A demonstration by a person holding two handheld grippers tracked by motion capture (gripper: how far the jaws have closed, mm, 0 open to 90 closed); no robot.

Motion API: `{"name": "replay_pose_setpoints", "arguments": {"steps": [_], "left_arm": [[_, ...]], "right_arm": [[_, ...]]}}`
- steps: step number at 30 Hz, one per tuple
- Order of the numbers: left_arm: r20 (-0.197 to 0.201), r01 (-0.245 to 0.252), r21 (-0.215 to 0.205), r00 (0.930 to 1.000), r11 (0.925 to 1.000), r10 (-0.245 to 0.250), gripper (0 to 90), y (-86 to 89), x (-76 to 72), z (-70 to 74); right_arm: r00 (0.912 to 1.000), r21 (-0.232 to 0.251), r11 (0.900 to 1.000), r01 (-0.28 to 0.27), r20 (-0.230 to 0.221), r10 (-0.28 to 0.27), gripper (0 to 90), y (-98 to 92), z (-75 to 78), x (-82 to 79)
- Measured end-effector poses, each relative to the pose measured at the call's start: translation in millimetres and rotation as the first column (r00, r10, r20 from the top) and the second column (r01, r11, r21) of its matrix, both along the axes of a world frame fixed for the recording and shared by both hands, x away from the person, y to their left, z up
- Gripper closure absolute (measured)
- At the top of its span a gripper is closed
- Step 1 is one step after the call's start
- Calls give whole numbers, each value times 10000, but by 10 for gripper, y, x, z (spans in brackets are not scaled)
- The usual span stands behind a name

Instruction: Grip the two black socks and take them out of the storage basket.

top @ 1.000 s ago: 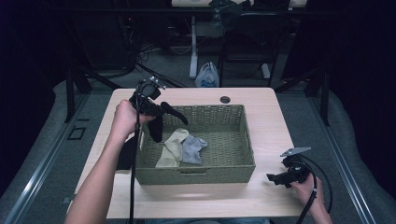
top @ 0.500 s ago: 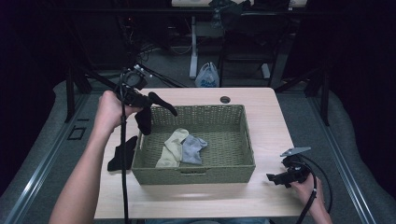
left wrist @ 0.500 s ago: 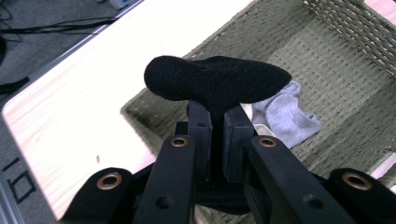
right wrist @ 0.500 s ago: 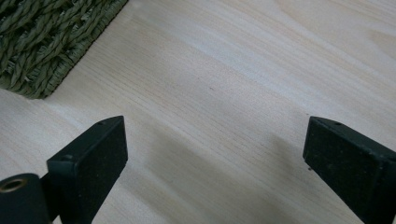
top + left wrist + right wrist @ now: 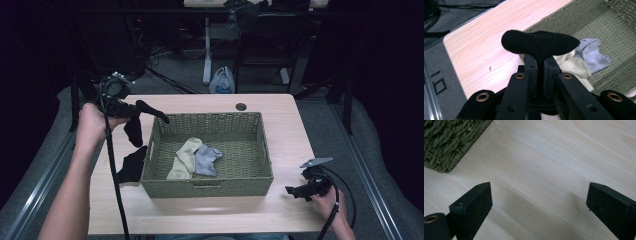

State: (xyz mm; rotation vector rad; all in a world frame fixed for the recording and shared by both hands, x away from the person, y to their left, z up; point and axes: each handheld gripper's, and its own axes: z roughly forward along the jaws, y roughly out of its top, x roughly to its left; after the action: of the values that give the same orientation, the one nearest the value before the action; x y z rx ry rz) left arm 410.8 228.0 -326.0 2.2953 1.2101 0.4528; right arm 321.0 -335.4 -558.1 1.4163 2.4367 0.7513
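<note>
At the table's left, the left gripper [image 5: 131,111] is held above the table [image 5: 210,215], just outside the basket's left wall, its jaws clamped together on a black sock [image 5: 539,45]. In the high view one end of that sock juts toward the basket over its left rim, and the other end hangs down beside the wall. A second black sock [image 5: 131,167] lies on the tabletop against the basket's left outer wall, directly beneath the held one. The gripper's cable runs down along the forearm and crosses the table's near-left part.

At centre stands the green woven basket [image 5: 207,186]. Inside, toward its left half, lie a cream sock [image 5: 183,157] and a grey sock [image 5: 206,160], touching each other. In the left gripper view the held sock and the jaws cover part of the cream one. A round cable hole [image 5: 241,107] sits in the table behind the basket.

At the right, the right gripper [image 5: 292,191] rests low at the table's near-right corner, jaws standing wide apart with only bare wood between them; a basket corner shows just ahead in its own view.

No writing can be read. On the floor beyond, a white bag [image 5: 222,82] and dark stands are hard to make out.
</note>
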Motion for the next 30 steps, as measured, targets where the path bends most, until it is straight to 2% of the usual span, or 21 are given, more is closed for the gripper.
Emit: {"name": "replay_pose_setpoints", "arguments": {"steps": [7, 15, 20, 30], "left_arm": [[-189, -478, -206, 9987, 9986, 474, 840, 278, -104, -167], [-702, -894, -371, 9938, 9953, 866, 835, 490, -186, -509], [-1020, -1122, -375, 9889, 9930, 1079, 835, 573, -210, -730], [-1521, -1423, -548, 9794, 9883, 1326, 828, 641, -221, -1064]], "right_arm": [[10000, 56, 10000, 6, -17, -6, 60, 8, -4, 1], [10000, 54, 10000, 2, -33, -2, 60, 11, -5, 1], [10000, 63, 10000, 6, -23, -6, 60, 12, -5, 0], [10000, 24, 10000, 11, -20, -11, 59, 12, -4, -1]]}}
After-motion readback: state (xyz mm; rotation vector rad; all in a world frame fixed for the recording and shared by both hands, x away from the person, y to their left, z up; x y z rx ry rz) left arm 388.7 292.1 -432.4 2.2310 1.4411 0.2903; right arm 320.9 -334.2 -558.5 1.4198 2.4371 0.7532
